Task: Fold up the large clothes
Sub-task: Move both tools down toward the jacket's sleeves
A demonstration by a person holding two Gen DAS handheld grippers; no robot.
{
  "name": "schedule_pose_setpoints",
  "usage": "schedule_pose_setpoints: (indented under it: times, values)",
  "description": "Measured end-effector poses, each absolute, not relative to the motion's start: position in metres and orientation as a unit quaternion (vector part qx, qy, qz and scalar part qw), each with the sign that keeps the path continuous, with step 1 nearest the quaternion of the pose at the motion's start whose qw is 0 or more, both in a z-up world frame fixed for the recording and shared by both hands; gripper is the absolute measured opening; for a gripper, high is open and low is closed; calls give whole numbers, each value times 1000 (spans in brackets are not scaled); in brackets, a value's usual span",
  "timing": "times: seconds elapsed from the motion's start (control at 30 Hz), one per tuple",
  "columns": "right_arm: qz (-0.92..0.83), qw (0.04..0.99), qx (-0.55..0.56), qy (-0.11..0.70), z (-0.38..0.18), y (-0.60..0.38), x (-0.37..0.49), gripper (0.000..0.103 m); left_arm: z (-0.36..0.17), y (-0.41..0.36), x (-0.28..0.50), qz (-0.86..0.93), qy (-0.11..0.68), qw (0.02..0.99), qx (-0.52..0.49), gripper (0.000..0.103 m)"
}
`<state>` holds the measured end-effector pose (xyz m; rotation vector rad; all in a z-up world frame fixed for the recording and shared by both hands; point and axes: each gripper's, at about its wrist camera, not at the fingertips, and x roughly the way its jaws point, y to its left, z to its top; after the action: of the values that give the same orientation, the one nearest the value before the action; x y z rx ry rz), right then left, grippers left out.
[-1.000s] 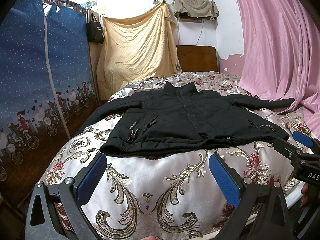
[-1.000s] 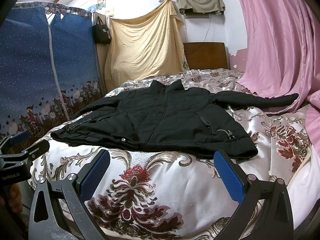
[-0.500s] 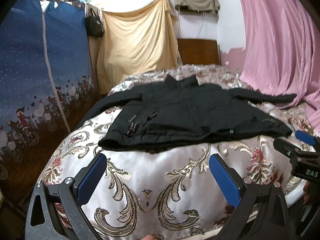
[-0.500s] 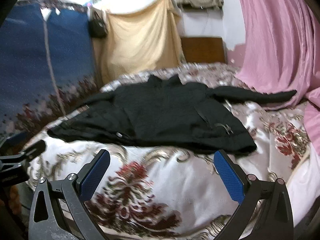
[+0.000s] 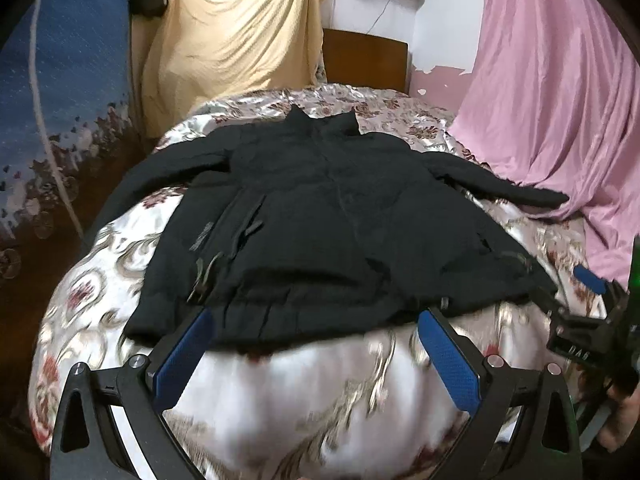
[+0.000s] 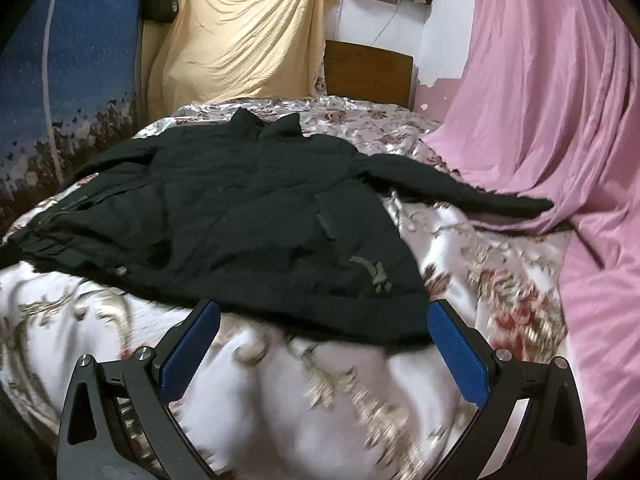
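Note:
A large black padded jacket (image 5: 332, 224) lies flat and front-up on the bed, collar toward the headboard, both sleeves spread out to the sides. In the right wrist view the same jacket (image 6: 240, 216) fills the middle, its right sleeve (image 6: 472, 196) reaching toward the pink curtain. My left gripper (image 5: 316, 344) is open, its blue pads just short of the jacket's hem near the left corner. My right gripper (image 6: 324, 340) is open too, at the hem's right corner. The right gripper's tip (image 5: 588, 280) also shows in the left wrist view at the right edge.
The bed wears a shiny floral cover (image 5: 312, 400). A blue fabric wardrobe (image 5: 64, 92) stands left, a pink curtain (image 5: 560, 92) drapes onto the bed at right. A yellow sheet (image 6: 248, 36) and wooden headboard (image 6: 368, 72) are behind.
Both grippers have moved forward and lower toward the jacket's hem, so the jacket looks larger. Both stay open with nothing held.

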<state>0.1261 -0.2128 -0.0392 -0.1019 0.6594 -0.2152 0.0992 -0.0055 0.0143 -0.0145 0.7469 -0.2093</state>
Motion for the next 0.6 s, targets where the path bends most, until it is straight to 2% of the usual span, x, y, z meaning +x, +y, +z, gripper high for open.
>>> schedule_pose_setpoints:
  times: [0.4,0.5,0.6]
  values:
    - [-116,940,-49,318,-27,-281,207,102,12,-73,223,-147,445,883,-18,103]
    - [-108,939,-3,326,-27,-314,231,102,1,-98,258,-151,469,870,-11,103]
    - [-107,932,93,334,-27,-367,258,102,-10,-125,292,-150,487,860,-1,103]
